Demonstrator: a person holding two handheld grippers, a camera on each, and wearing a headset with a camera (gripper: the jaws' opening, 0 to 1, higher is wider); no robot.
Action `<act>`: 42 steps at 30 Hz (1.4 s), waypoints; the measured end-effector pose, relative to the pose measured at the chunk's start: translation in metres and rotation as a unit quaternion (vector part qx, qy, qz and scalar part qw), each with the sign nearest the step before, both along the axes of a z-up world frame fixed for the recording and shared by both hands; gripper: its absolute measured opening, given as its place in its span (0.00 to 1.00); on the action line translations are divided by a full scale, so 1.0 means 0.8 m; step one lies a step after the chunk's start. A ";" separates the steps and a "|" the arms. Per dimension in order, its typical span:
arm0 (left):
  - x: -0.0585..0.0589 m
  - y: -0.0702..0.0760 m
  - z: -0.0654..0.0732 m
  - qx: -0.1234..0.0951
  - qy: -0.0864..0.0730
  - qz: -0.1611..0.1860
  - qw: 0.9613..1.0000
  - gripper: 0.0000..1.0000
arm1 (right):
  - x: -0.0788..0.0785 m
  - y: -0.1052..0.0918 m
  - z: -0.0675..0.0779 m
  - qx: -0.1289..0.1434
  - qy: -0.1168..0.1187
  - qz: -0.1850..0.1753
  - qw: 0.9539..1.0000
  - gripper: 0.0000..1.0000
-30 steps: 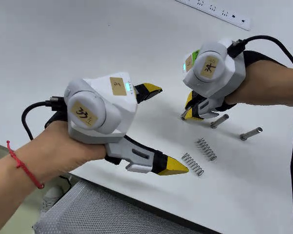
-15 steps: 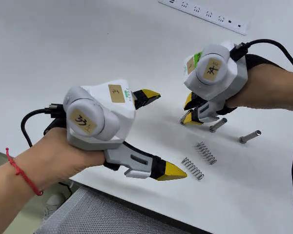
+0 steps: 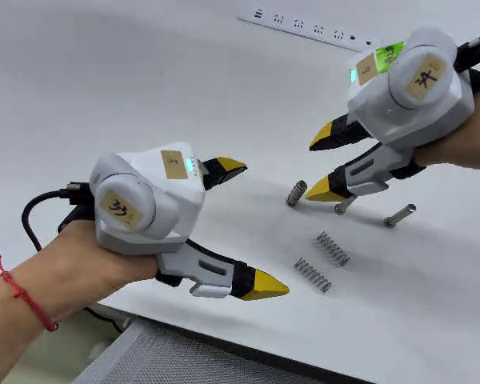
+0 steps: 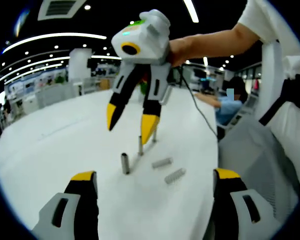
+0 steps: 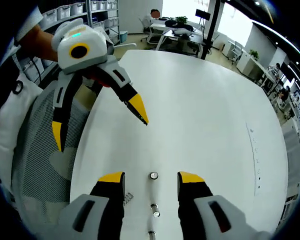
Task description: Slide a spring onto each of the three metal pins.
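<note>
Yellow-tipped left gripper (image 3: 254, 226) hung wide open, empty, nearer me than the spring-wrapped pin (image 3: 295, 193). Two loose springs (image 3: 332, 249) lay right of that pin. My right gripper (image 3: 318, 167) had released it and lifted just above, jaws apart, empty. Bare table (image 3: 104, 96) stretched left of the pin.

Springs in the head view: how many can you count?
3. One spring sits by the right gripper; two springs lie side by side nearer the camera.

A white workbench (image 3: 104, 88) carries a power strip (image 3: 308, 27) under long ceiling strip lights (image 4: 55, 36), with a grey mesh chair (image 3: 160, 360) tucked alongside.
</note>
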State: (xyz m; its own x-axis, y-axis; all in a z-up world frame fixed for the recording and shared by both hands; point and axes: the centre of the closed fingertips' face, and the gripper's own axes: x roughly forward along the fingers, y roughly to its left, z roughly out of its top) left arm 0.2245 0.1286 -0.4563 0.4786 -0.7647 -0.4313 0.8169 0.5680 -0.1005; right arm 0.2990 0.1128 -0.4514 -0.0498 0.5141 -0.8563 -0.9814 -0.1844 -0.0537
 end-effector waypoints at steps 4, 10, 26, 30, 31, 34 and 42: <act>-0.003 -0.002 -0.001 0.013 0.002 -0.011 1.000 0.97 | -0.008 -0.016 0.023 0.037 0.003 -0.029 0.999 0.48; -0.006 -0.008 -0.003 0.039 0.001 -0.035 0.999 0.96 | -0.016 -0.051 0.040 0.083 0.015 -0.075 0.994 0.53; -0.011 -0.021 -0.017 0.108 0.002 -0.098 0.989 0.86 | -0.060 -0.157 0.031 0.156 0.048 -0.160 0.974 0.76; -0.013 -0.028 -0.024 0.127 0.002 -0.121 0.984 0.81 | -0.068 -0.176 0.022 0.170 0.054 -0.176 0.968 0.80; -0.014 -0.030 -0.027 0.136 0.003 -0.130 0.982 0.79 | -0.070 -0.182 0.018 0.172 0.055 -0.182 0.966 0.81; -0.015 -0.038 -0.033 0.154 0.000 -0.155 0.976 0.72 | -0.076 -0.193 0.016 0.181 0.057 -0.192 0.963 0.84; -0.014 -0.064 -0.050 0.192 -0.008 -0.206 0.960 0.55 | -0.084 -0.220 0.002 0.199 0.064 -0.224 0.952 0.90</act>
State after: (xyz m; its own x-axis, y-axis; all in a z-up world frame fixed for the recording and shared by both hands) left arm 0.2132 0.0775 -0.4967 0.1782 -0.6770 -0.7141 0.9797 0.1895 0.0648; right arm 0.2316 -0.0630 -0.4495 0.1596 0.7905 -0.5913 -0.9600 0.2638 0.0935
